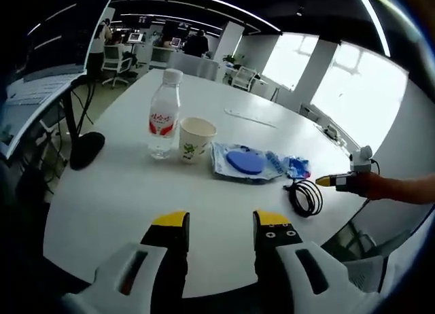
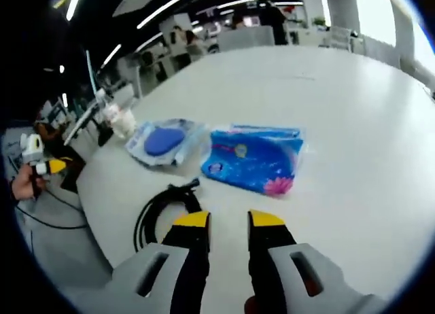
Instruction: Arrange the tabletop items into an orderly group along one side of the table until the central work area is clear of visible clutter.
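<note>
A clear water bottle (image 1: pixel 164 113) with a red label stands on the white table (image 1: pixel 122 198), a paper cup (image 1: pixel 196 138) right beside it. To their right lie a clear bag holding a blue round pad (image 1: pixel 243 162), a blue patterned packet (image 1: pixel 297 166) and a coiled black cable (image 1: pixel 306 195). My left gripper (image 1: pixel 221 225) hangs open over bare table in front of them. My right gripper (image 2: pixel 229 222) is open just short of the cable (image 2: pixel 163 208) and the blue packet (image 2: pixel 255 158); the bag (image 2: pixel 163 141) and cup (image 2: pixel 124 122) lie beyond.
The right gripper (image 1: pixel 340 181), held by a hand, shows at the table's right edge. A black chair back (image 1: pixel 87 149) stands off the left edge. A thin pale strip (image 1: pixel 251 117) lies further back on the table. Desks, chairs and people fill the office behind.
</note>
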A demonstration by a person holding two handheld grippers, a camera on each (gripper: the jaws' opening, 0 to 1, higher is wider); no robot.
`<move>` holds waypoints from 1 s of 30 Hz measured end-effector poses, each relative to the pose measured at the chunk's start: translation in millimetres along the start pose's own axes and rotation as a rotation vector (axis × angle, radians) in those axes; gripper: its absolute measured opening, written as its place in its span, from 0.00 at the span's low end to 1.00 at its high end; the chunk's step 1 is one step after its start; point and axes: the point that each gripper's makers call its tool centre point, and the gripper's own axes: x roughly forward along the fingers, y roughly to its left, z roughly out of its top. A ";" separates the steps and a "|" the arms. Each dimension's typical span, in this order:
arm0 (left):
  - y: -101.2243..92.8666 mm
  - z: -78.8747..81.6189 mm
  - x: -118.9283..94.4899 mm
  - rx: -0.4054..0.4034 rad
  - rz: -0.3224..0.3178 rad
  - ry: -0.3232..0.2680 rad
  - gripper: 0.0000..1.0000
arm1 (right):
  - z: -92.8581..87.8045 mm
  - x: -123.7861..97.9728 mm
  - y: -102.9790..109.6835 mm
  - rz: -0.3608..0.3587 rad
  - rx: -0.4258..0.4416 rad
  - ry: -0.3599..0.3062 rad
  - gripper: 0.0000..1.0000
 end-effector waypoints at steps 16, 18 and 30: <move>2.6 -1.8 -2.3 -0.033 0.016 0.004 0.36 | 19.9 20.1 -66.8 -0.175 0.195 -0.035 0.17; 4.5 -2.6 -4.0 -0.038 0.023 0.004 0.36 | 24.0 24.0 -67.7 -0.175 0.206 -0.041 0.16; 10.1 -6.0 -7.6 -0.062 0.050 -0.001 0.35 | 27.6 37.4 -71.9 -0.175 0.183 -0.027 0.01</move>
